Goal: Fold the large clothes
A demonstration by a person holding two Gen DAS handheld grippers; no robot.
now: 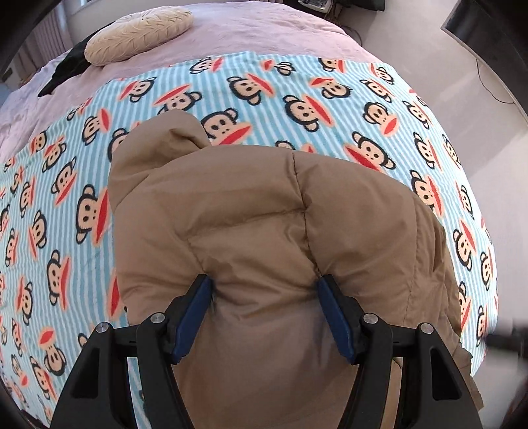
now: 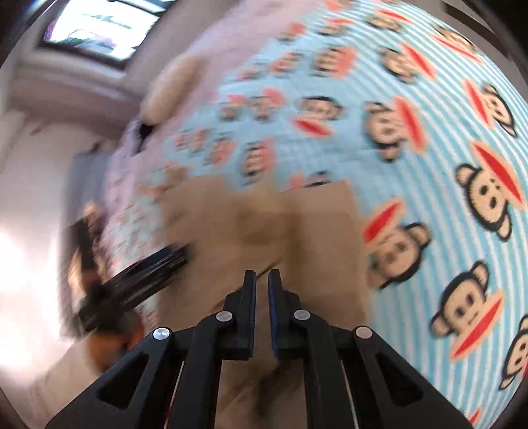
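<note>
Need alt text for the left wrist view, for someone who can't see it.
The left gripper clamps a thick fold of a tan puffer coat, bunched over a blue striped monkey-print blanket on a bed. A cream pillow lies at the far end.

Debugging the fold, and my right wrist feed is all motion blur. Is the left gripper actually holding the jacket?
Observer: Yes. The left gripper has both blue pads pressed into a thick bunch of the tan puffer jacket.
Operator: What lies at the jacket's far end?
Observer: A rounded bulge, probably the hood, resting on the monkey-print blanket.
Operator: Anything else on the bed?
Observer: A cream cushion on the pink bedspread, touching a black garment, both off the blanket.
</note>
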